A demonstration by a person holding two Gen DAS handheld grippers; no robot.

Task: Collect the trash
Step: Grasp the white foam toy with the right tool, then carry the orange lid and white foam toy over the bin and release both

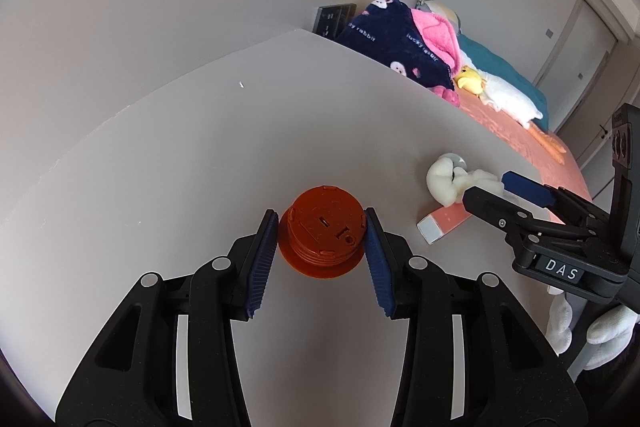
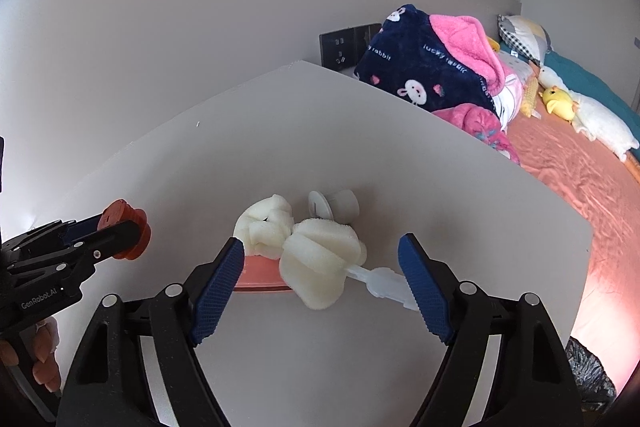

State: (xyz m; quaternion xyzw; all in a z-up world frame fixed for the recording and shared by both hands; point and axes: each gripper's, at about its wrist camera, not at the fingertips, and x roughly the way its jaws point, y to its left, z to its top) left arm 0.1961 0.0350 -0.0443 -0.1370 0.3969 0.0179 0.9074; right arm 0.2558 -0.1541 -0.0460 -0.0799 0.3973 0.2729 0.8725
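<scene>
An orange round plastic cap (image 1: 324,231) stands on the white table (image 1: 200,155). My left gripper (image 1: 322,227) has its blue pads on both sides of the cap, touching it; the cap also shows in the right wrist view (image 2: 128,229) between those fingers. My right gripper (image 2: 322,259) is open around a white foam sponge brush (image 2: 316,259) with a clear plastic handle (image 2: 380,279). The brush lies over a pink and white small box (image 2: 260,277). A white plastic spool (image 2: 332,205) lies just behind the foam. In the left wrist view the foam (image 1: 444,179) and box (image 1: 440,223) sit at the right.
A bed (image 2: 580,187) with a salmon sheet lies beyond the table's right edge, with a navy and pink blanket (image 2: 432,67) and plush toys (image 2: 560,103). A dark wall socket (image 2: 340,49) is behind the table. A black trash bag (image 2: 588,379) sits low right.
</scene>
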